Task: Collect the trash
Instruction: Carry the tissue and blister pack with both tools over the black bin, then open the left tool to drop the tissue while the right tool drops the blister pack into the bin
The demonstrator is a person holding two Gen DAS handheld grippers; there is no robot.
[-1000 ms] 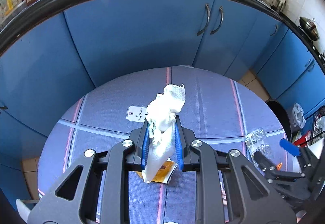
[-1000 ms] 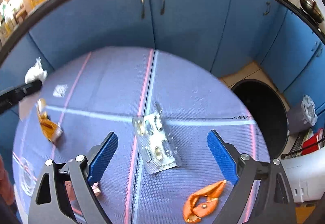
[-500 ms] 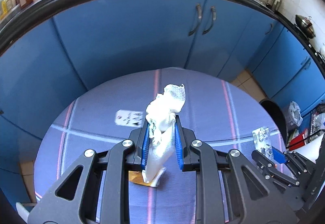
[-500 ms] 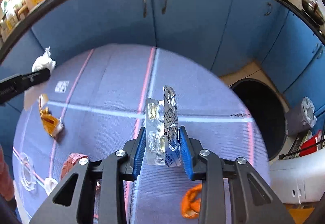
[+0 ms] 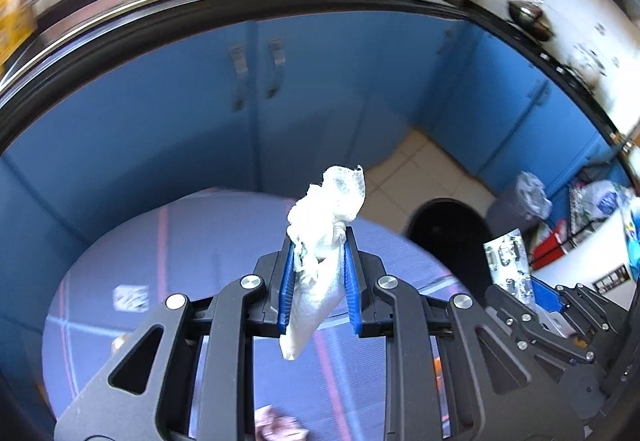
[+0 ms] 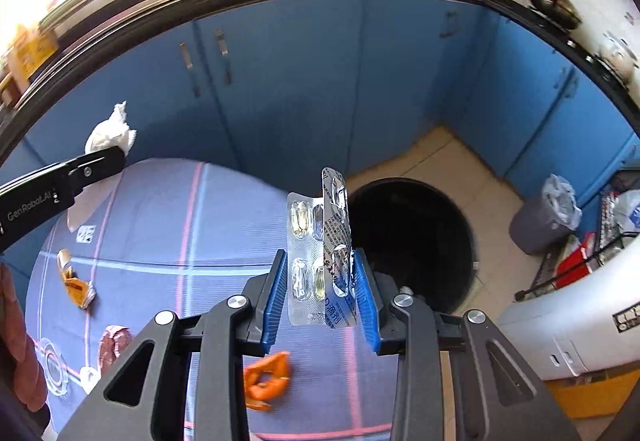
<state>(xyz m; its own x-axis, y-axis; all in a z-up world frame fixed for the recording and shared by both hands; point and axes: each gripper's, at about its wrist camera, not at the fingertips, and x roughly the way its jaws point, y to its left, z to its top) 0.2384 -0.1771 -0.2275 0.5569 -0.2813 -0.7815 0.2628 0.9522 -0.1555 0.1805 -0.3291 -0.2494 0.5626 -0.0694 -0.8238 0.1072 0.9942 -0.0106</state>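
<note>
Step in hand: carry to the bin. Both grippers are loaded and lifted clear of the table (image 6: 224, 225), a round top under a blue-grey cloth with pink and white lines.

Left gripper (image 5: 319, 283): clenched on a crumpled white paper towel (image 5: 326, 241). The wad stands up between the blue pads and its tail hangs below them, well above the cloth. In the right wrist view the same towel (image 6: 112, 133) shows past the table's far-left edge.

Right gripper (image 6: 320, 295): its jaws have just been closing and now grasp a folded blister pack (image 6: 320, 241), held upright, one leaf bent forward. From the right wrist view the pack sits just beside the table's right edge, with the mouth of the black bin (image 6: 416, 237) directly behind it. The left wrist view shows the same bin (image 5: 448, 237) on the tiled floor off that edge.

Still on the cloth: yellow wrapper (image 6: 76, 281) near the left edge, pink wrapper (image 6: 114, 341) near the front-left edge, orange wrapper (image 6: 268, 377) near the front edge.

Next move, as judged: bring each gripper over the bin's opening before letting go. The pack is the nearer load. The towel is light and may cling to the pads, so the jaws should open fully. Three pieces then remain.
</note>
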